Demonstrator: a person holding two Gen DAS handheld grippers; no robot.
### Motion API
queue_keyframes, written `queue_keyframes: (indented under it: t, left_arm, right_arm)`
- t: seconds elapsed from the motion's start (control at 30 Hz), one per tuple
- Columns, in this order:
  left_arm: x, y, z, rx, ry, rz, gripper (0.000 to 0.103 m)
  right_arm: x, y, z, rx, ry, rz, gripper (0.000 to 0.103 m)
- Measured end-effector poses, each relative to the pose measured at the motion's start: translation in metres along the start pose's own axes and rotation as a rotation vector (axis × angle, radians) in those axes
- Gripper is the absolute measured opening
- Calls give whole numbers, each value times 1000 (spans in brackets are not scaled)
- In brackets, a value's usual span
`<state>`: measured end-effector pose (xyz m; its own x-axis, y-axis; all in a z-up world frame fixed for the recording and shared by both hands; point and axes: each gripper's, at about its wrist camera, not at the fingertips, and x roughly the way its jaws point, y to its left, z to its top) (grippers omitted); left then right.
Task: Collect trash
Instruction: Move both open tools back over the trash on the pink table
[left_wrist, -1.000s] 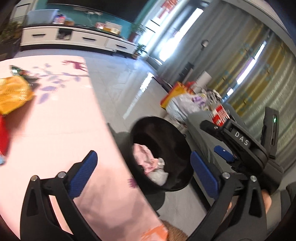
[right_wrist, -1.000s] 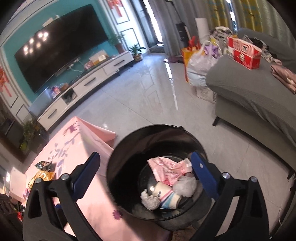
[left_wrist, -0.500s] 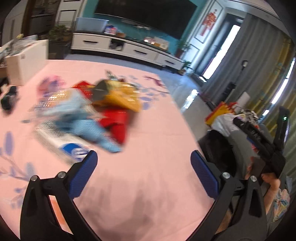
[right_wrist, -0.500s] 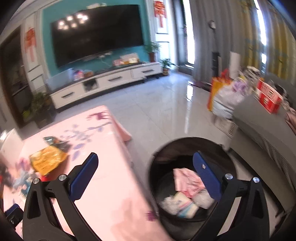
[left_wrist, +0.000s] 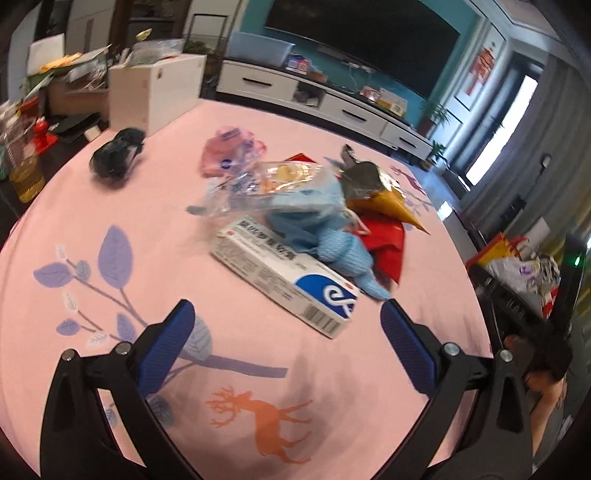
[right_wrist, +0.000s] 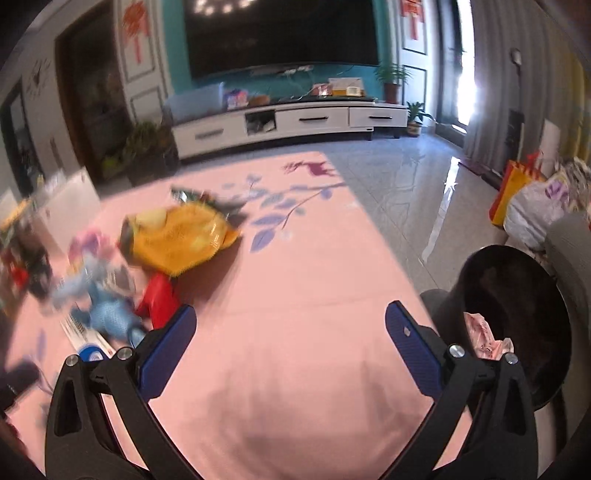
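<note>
Now the step in hand looks like the reach for the next piece of trash. The left hand-held gripper (left_wrist: 282, 326) hangs over the pink counter (left_wrist: 110, 206) with its jaws wide apart and nothing between them, facing the heap of litter. Nearest to it lies a white and blue carton (left_wrist: 284, 275), flat and angled toward the right finger. A crumpled blue cloth (left_wrist: 325, 229) rests on the carton's far end, with a clear wrapper (left_wrist: 266, 184), a red packet (left_wrist: 384, 243) and a yellow snack bag (left_wrist: 391, 205) crowded just behind.

The right hand-held gripper (right_wrist: 290, 339) is likewise spread and empty, held over bare cloth, with the black bin (right_wrist: 517, 314) on the floor just beside the counter edge, some pink trash already inside.

Next, I judge, the left gripper should ease forward and down, straddle the carton across its narrow side, and close without snagging the blue cloth.
</note>
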<state>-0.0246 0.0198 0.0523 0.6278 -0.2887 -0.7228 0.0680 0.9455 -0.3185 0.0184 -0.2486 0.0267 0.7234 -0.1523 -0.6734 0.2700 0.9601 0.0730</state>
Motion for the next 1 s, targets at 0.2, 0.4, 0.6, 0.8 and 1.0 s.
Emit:
queue_keyframes:
  t: [0.2, 0.4, 0.6, 0.8, 1.0]
  left_arm:
    - [9, 11, -1, -46, 49, -25, 100]
    - [11, 10, -2, -48, 53, -30, 100]
    - [12, 10, -2, -54, 58, -26, 100]
    - [15, 10, -3, -46, 63, -13, 100]
    - [15, 16, 1, -55, 57, -8, 100]
  right_arm:
    - [14, 32, -18, -95, 22, -8, 100]
    - [14, 45, -25, -144, 23, -8, 100]
    - [10, 48, -25, -161, 8, -10, 100]
    - [6, 48, -25, -150, 3, -1, 100]
    - [3, 46, -24, -145, 2, 19, 100]
